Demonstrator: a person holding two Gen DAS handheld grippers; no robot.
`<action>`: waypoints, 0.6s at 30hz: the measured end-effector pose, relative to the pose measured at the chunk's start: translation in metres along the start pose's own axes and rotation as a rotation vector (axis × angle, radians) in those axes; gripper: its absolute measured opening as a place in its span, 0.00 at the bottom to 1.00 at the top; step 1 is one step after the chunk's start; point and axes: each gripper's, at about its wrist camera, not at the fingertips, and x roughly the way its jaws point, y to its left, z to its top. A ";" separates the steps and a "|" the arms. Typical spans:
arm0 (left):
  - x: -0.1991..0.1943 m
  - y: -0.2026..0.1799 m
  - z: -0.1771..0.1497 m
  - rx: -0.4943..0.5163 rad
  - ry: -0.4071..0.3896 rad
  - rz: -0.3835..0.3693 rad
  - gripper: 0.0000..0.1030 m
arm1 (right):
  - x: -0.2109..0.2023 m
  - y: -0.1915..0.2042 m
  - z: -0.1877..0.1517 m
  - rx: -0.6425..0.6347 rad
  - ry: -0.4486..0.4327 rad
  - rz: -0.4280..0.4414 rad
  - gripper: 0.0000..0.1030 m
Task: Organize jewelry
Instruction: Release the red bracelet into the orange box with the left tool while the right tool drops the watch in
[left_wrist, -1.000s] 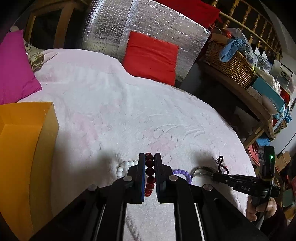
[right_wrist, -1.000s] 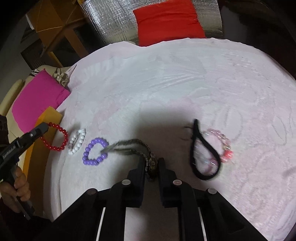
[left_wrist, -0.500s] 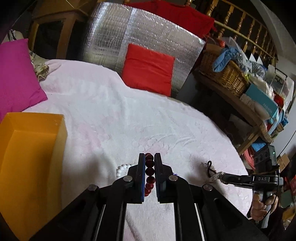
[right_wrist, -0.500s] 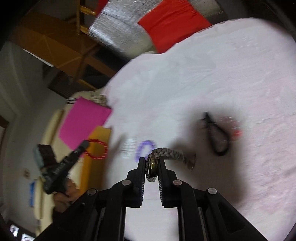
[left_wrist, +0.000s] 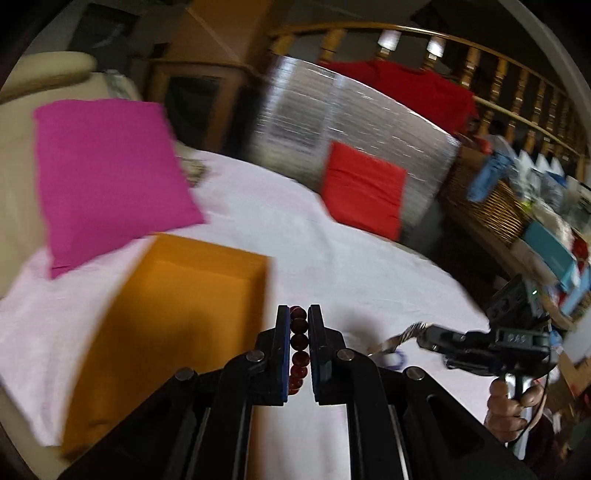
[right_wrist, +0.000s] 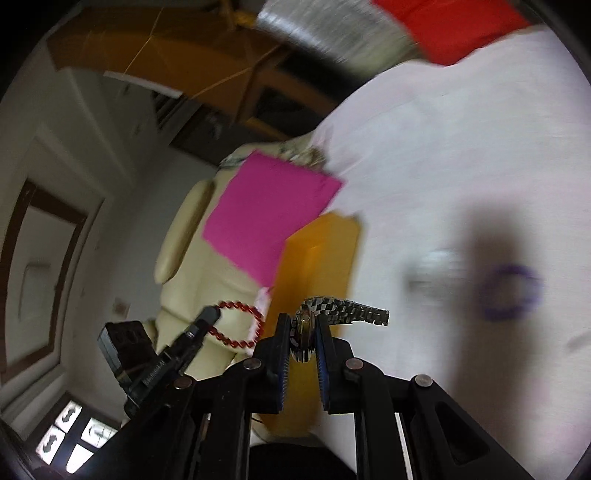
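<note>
My left gripper is shut on a dark red bead bracelet and holds it in the air by the near right corner of the open orange box. In the right wrist view this bracelet hangs from the left gripper, left of the box. My right gripper is shut on a metal-link watch, whose band sticks out to the right above the pink cloth. The watch also shows in the left wrist view. A purple bead bracelet lies on the cloth.
A magenta cushion lies behind the box. A red cushion leans on a silver foil panel at the back. A wicker basket and cluttered shelf stand right. A blurred white bracelet lies near the purple one.
Both grippers lifted off the cloth and swung left toward the orange box, each still holding its piece. The box now sits just ahead of the left gripper. The views are motion-blurred.
</note>
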 end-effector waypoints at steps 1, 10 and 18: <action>-0.007 0.012 0.001 -0.010 -0.009 0.022 0.09 | 0.023 0.014 0.001 -0.017 0.026 0.012 0.14; 0.002 0.076 -0.032 -0.017 0.099 0.239 0.09 | 0.144 0.065 -0.013 -0.097 0.163 -0.077 0.14; 0.019 0.069 -0.048 0.084 0.150 0.398 0.44 | 0.160 0.049 -0.008 -0.084 0.145 -0.209 0.27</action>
